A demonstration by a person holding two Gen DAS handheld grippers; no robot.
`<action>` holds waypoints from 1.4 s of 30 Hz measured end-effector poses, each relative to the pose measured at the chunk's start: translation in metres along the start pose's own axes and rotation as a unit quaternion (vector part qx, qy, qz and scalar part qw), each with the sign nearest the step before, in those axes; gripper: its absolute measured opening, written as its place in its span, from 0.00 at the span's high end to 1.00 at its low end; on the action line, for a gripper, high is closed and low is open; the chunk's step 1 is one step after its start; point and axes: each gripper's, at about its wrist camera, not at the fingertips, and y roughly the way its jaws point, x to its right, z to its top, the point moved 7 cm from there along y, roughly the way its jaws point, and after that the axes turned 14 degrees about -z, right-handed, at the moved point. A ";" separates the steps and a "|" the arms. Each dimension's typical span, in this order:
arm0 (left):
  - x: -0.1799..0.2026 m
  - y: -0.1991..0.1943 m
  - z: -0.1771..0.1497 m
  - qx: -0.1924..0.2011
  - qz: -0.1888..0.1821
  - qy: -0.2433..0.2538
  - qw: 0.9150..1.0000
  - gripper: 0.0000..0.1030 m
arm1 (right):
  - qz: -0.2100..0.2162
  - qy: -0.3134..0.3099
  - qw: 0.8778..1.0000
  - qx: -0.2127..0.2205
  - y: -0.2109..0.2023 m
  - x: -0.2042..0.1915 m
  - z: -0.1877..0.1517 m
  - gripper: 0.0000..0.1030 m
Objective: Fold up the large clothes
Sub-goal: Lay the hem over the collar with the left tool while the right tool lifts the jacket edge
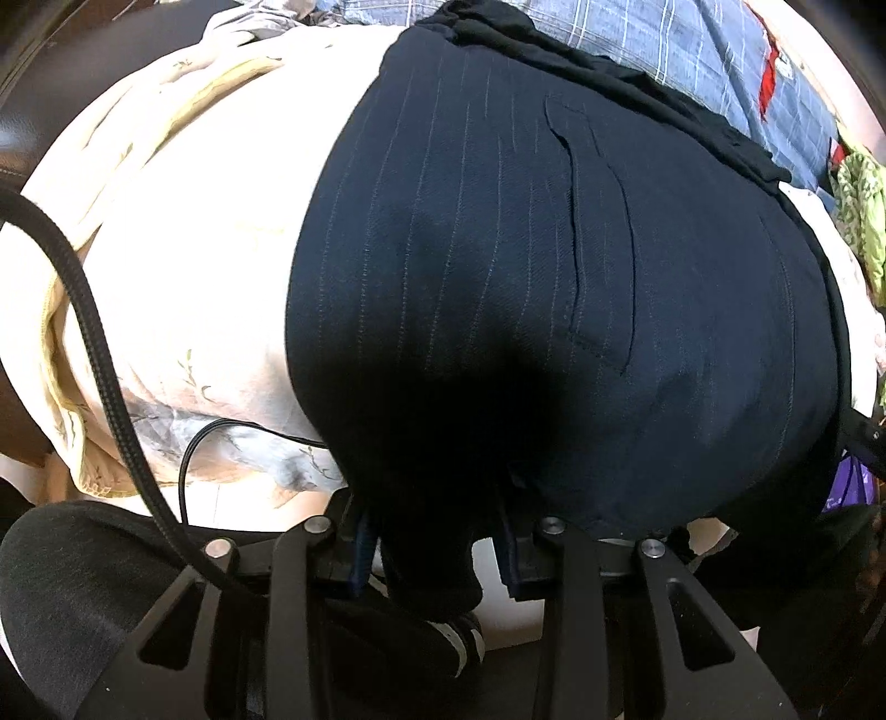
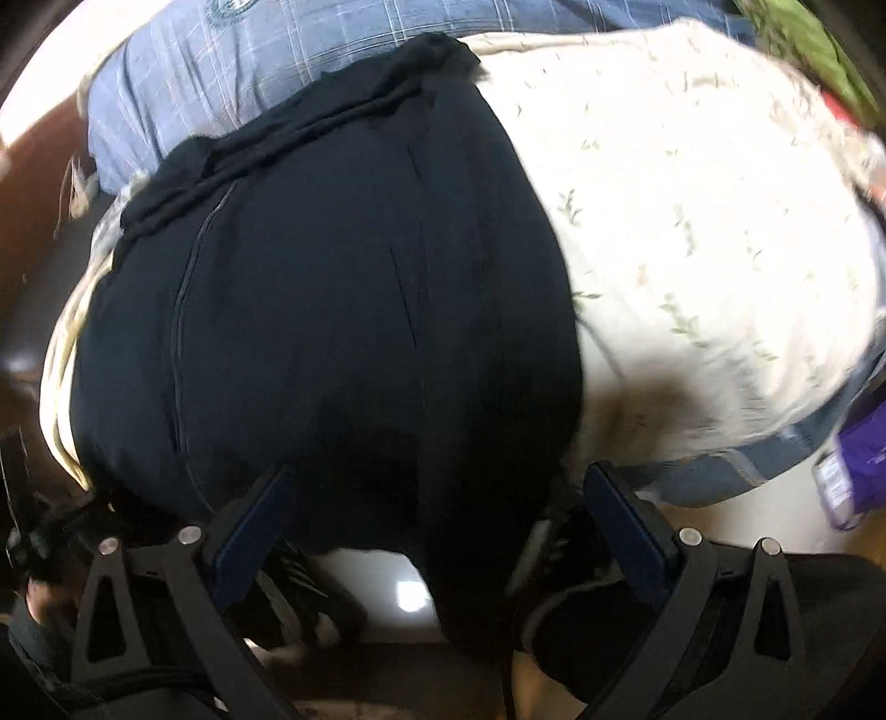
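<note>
Dark navy pinstriped trousers (image 1: 526, 288) lie spread on a cream floral bedsheet (image 1: 194, 288), their near edge hanging over the bed's edge. My left gripper (image 1: 434, 531) is open; the trousers' hem drapes between its blue-padded fingers (image 1: 362, 545), which stand apart with cloth hanging loose between them. In the right wrist view the same trousers (image 2: 332, 310) fill the middle. My right gripper (image 2: 432, 498) is wide open, its fingers (image 2: 620, 515) either side of the hanging hem, not pinching it.
A blue plaid cloth (image 1: 664, 50) and a black garment (image 2: 310, 133) lie beyond the trousers. Green patterned cloth (image 1: 858, 210) sits far right. A black cable (image 1: 99, 343) crosses the left. A purple packet (image 2: 864, 443) lies at right. Shoes (image 1: 454, 637) show on the floor below.
</note>
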 end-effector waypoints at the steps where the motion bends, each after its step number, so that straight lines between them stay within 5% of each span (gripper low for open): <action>1: 0.001 -0.002 -0.001 0.003 0.000 -0.005 1.000 0.67 | 0.011 0.003 1.000 0.011 -0.003 -0.002 0.002 0.07; 7: 0.002 -0.012 -0.006 0.011 0.006 -0.009 1.000 0.67 | 0.106 0.017 0.993 0.052 -0.035 -0.003 0.002 0.14; 13: 0.004 -0.008 -0.005 0.009 0.011 -0.007 1.000 0.67 | 0.068 -0.009 0.997 -0.019 -0.024 0.008 -0.030 0.14; 21: 0.007 0.001 -0.005 -0.001 0.011 -0.005 1.000 0.67 | 0.029 -0.005 0.994 -0.109 0.038 0.012 -0.044 0.32; 24: 0.005 0.007 -0.005 -0.009 0.019 -0.003 1.000 0.69 | 0.011 -0.007 0.991 -0.132 0.059 0.015 -0.048 0.47; 26: 0.006 0.007 -0.004 -0.008 0.021 -0.002 1.000 0.82 | 0.022 -0.006 0.990 -0.142 0.066 0.016 -0.049 0.89; 32: 0.001 -0.013 -0.009 0.005 -0.007 -0.027 1.000 0.97 | 0.100 0.019 0.988 -0.120 0.031 0.021 -0.048 0.91; 42: 0.019 -0.072 -0.007 0.047 -0.023 -0.020 0.998 0.98 | 0.182 0.045 0.978 -0.090 -0.032 0.030 -0.031 0.91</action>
